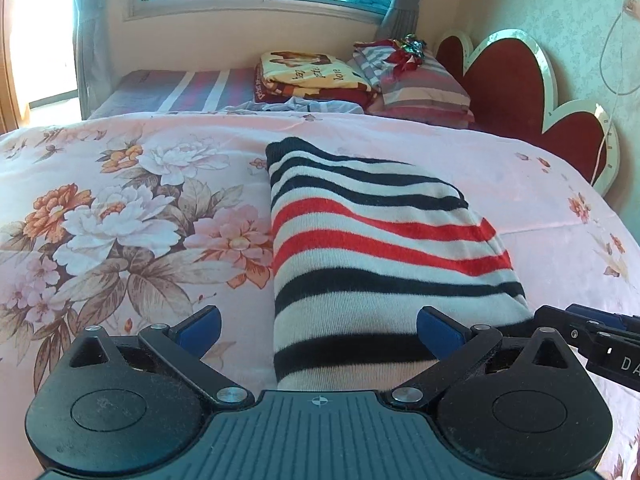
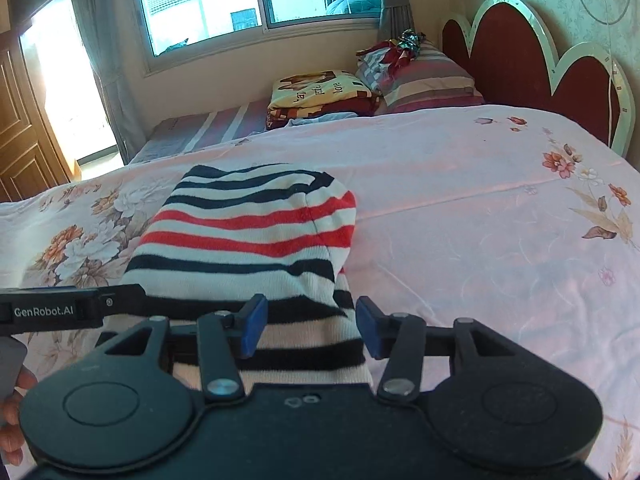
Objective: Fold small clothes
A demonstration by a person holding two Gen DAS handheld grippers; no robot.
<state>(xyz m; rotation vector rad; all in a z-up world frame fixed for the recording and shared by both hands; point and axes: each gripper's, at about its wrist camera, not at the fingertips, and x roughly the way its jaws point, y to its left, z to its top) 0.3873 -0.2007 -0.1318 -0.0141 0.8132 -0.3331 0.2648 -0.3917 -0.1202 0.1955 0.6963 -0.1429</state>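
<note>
A folded knit garment (image 1: 380, 240) with white, black and red stripes lies flat on the pink floral bedspread (image 1: 120, 220). My left gripper (image 1: 320, 330) stands open wide over the garment's near left edge, and its blue pads (image 1: 438, 330) do not press on the cloth. In the right wrist view the same garment (image 2: 248, 232) reaches under my right gripper (image 2: 312, 326). That gripper is partly open over the near right corner, its blue pads (image 2: 254, 326) apart from the fabric. Each gripper shows at the edge of the other's view.
A stack of folded blankets (image 1: 316, 76) and striped pillows (image 1: 424, 92) sits at the far side of the bed. The red heart-shaped headboard (image 2: 520, 52) is at the right. A window and curtains are behind. A hand (image 2: 12, 420) shows at the lower left.
</note>
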